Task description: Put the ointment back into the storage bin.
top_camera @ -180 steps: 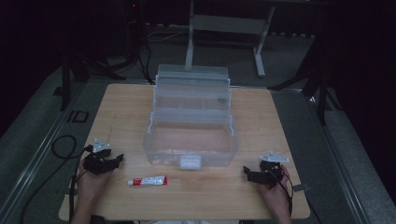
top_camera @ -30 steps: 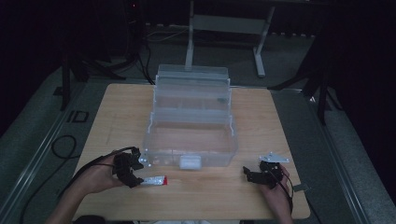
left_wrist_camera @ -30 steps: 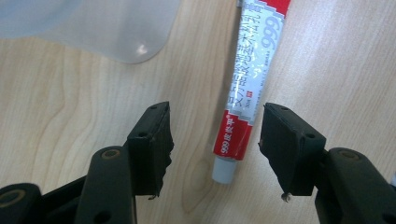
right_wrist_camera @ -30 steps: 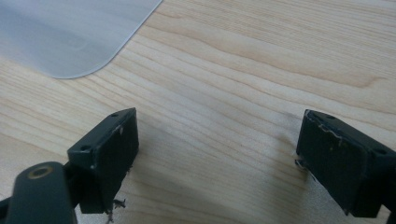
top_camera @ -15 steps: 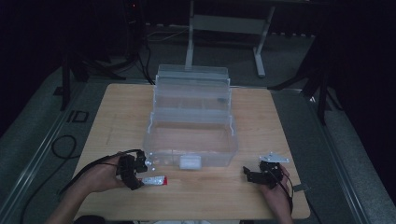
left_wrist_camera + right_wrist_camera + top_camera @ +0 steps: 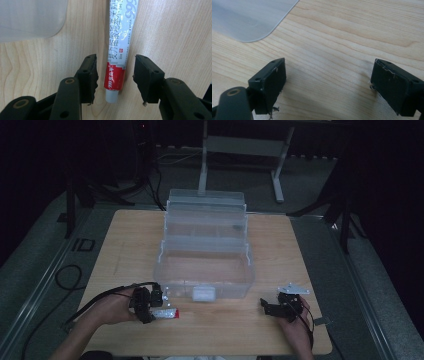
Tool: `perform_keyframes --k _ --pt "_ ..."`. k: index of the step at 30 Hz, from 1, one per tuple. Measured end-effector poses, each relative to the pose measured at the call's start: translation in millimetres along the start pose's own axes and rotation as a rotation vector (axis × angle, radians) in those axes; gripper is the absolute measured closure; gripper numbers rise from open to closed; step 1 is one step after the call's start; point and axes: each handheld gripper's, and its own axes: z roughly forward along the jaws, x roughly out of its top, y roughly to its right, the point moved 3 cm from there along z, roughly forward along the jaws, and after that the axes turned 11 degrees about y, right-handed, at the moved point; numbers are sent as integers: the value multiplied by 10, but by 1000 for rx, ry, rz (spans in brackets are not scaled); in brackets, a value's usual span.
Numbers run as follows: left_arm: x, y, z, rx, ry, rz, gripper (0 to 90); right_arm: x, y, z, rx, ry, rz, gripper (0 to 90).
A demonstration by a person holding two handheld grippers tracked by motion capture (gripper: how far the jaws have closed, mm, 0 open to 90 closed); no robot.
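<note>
A white and red tube (image 6: pixel 166 313) lies flat on the wooden table (image 6: pixel 125 250), just in front of the clear plastic toolbox (image 6: pixel 205 250), whose lid stands open. My left gripper (image 6: pixel 145 306) is open at the tube's left end. In the left gripper view the tube (image 6: pixel 119 47) runs between the two jaws, its red band and white cap level with the fingertips (image 6: pixel 88 75), and the jaws stand apart from it. My right gripper (image 6: pixel 272 309) rests open near the front right of the table, with bare wood between its jaws (image 6: pixel 327 82).
The toolbox's rounded corner (image 6: pixel 30 20) lies close to the left gripper, and a corner (image 6: pixel 249 17) also shows ahead of the right gripper. A black cable (image 6: pixel 67 277) loops off the table's left side. Dark floor and stands surround the table.
My left gripper has moved right from the table's left edge to the tube and now straddles its capped end. The right gripper has stayed put.
</note>
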Motion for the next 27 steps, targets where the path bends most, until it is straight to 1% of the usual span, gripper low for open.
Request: perform_keyframes --k 2,5,11,20,24,27 --pt "1 4 23 0 -11 2 552 0 0 0 0 0 0 128" --pt "5 13 53 -3 -30 15 583 0 0 0 0 0 0 128" --pt "9 16 107 1 -61 22 625 0 0 0 0 0 0 128" --pt "23 15 149 -4 -74 26 665 0 0 0 0 0 0 128" --pt "36 7 169 -11 -78 32 669 0 0 0 0 0 0 128" --pt "37 2 178 -14 -75 25 675 0 0 0 0 0 0 128"
